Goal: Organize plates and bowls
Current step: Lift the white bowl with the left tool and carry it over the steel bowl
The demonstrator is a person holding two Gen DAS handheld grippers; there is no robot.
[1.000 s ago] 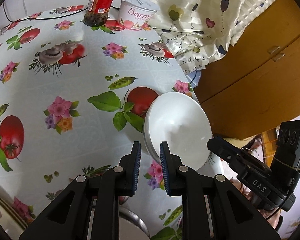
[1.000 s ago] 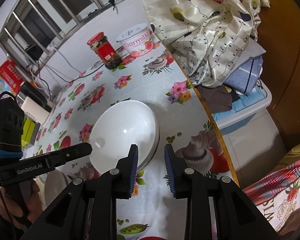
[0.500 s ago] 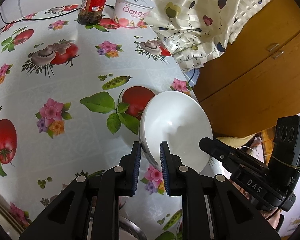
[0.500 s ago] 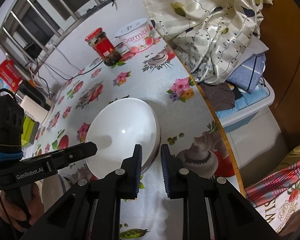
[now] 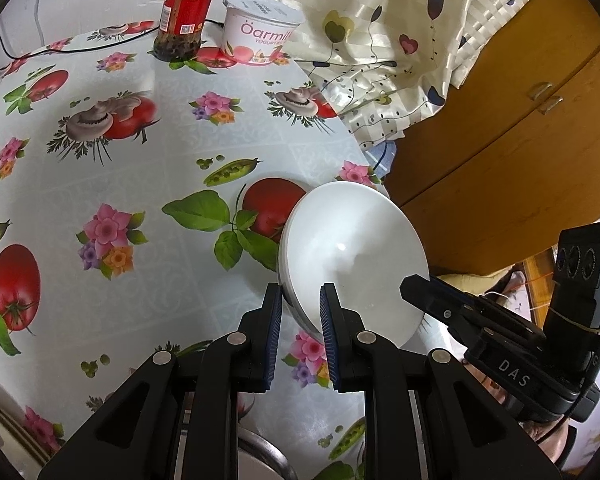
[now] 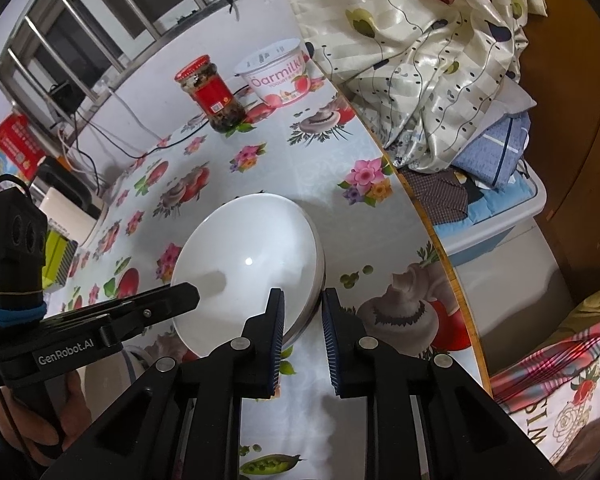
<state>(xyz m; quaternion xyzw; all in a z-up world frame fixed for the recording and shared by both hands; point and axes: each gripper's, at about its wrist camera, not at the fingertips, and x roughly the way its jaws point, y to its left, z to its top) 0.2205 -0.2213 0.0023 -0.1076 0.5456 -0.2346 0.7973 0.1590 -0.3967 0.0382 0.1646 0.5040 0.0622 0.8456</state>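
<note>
- My left hand-held gripper pinches the near left rim of the white bowl, its jaws narrow with the rim between the pads.
- My right hand-held gripper has just been closing; its jaws now stand narrow on the bowl's opposite rim, the edge between its pads.
- The bowl is tilted, near the right edge of the tabletop, over the flowered cloth. A second white rim shows under it, so it may be two bowls stacked; I cannot tell for sure.
- A red-lidded jar and a yogurt tub stand side by side at the far end of the tabletop, well apart from the bowl.
- A patterned curtain hangs past the tabletop's far right edge.
- In the right view, a hand grips the left tool's handle.
</note>
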